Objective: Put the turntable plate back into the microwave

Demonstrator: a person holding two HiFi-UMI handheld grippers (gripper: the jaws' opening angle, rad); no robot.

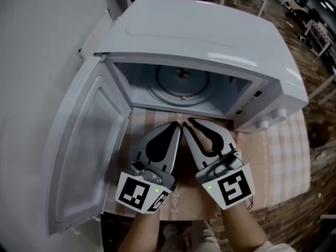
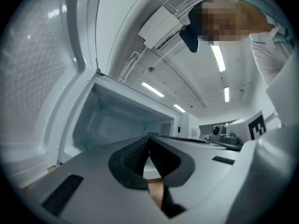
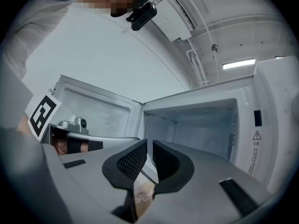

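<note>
The round glass turntable plate [image 1: 181,84] lies flat on the floor of the open white microwave [image 1: 210,30]. My left gripper [image 1: 177,124] and right gripper [image 1: 185,121] hang side by side just outside the cavity's front sill, their tips almost touching each other. Both point into the opening and carry nothing. In the left gripper view the left gripper [image 2: 149,139] has its pads pressed together, with the cavity [image 2: 117,125] beyond. In the right gripper view the right gripper [image 3: 149,143] shows only a thin slit between its pads, facing the cavity [image 3: 201,125].
The microwave door [image 1: 84,140] is swung wide open to the left, beside my left hand. The oven stands on a table with a beige checked cloth [image 1: 278,156]. Its control knobs [image 1: 262,124] are at the front right. Wooden floor and furniture lie beyond on the right.
</note>
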